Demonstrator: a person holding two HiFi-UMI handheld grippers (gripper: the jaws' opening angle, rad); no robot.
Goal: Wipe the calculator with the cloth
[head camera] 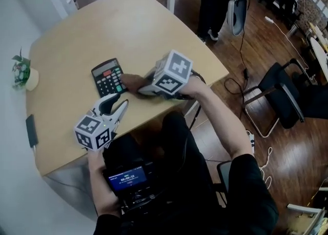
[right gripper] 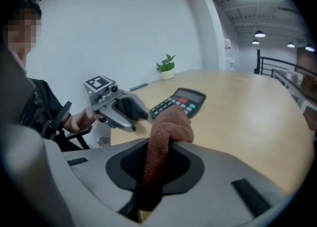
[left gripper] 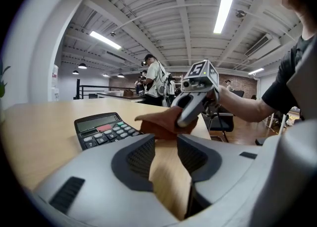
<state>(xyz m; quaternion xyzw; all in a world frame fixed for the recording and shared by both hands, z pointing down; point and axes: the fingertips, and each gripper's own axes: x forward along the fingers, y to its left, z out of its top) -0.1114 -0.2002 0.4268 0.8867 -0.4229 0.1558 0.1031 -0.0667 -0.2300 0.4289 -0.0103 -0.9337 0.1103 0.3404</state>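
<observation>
1. The wooden counter (head camera: pixel 138 28) carries everything.
2. The right tongs (right gripper: pixel 161 164) are clamped on the brown cloth (head camera: pixel 132 81) and angle down toward the calculator (head camera: pixel 108 77).
3. The left tongs (left gripper: pixel 166 154) hang low near the counter's front edge, jaws apart with nothing between them.
4. The calculator lies flat just beyond the left tongs.
5. The cloth bunches at the calculator's right edge.
6. A potted plant (head camera: pixel 21 72) stands at the counter's left edge.

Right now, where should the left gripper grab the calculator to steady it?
The calculator: likely the near keypad-end edge, coming low from the person's side; it lies flat, that end faces the open left gripper, and the cloth crowds its right edge.
</observation>
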